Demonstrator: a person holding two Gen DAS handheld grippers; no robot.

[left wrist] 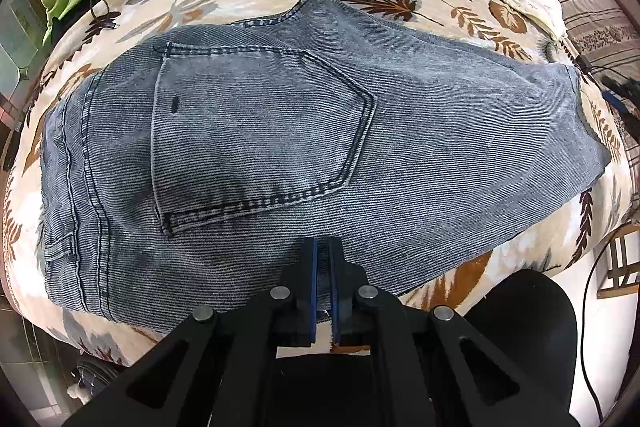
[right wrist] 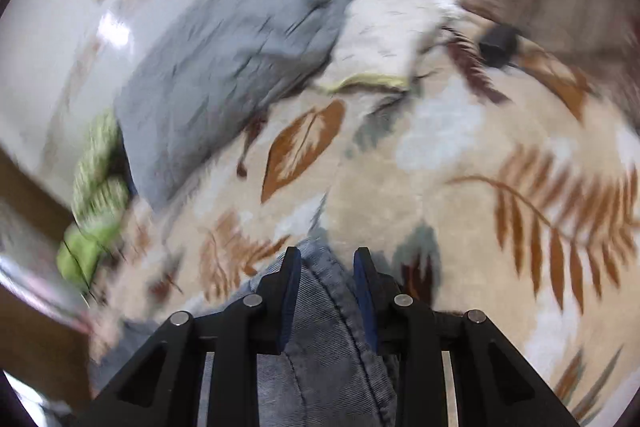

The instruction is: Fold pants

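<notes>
Right wrist: fingers (right wrist: 294, 279) gripping jeans (right wrist: 324, 327).

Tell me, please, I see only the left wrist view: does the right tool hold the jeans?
Observer: Yes. The right tool has a fold of the jeans between its fingers; the cloth fills the gap.
Operator: Which part of the jeans is it?
Observer: An edge with a dark stitched seam; more I cannot tell.
Operator: What lies ahead of that tool?
Observer: The leaf-print bedspread, then a grey pillow.
</notes>
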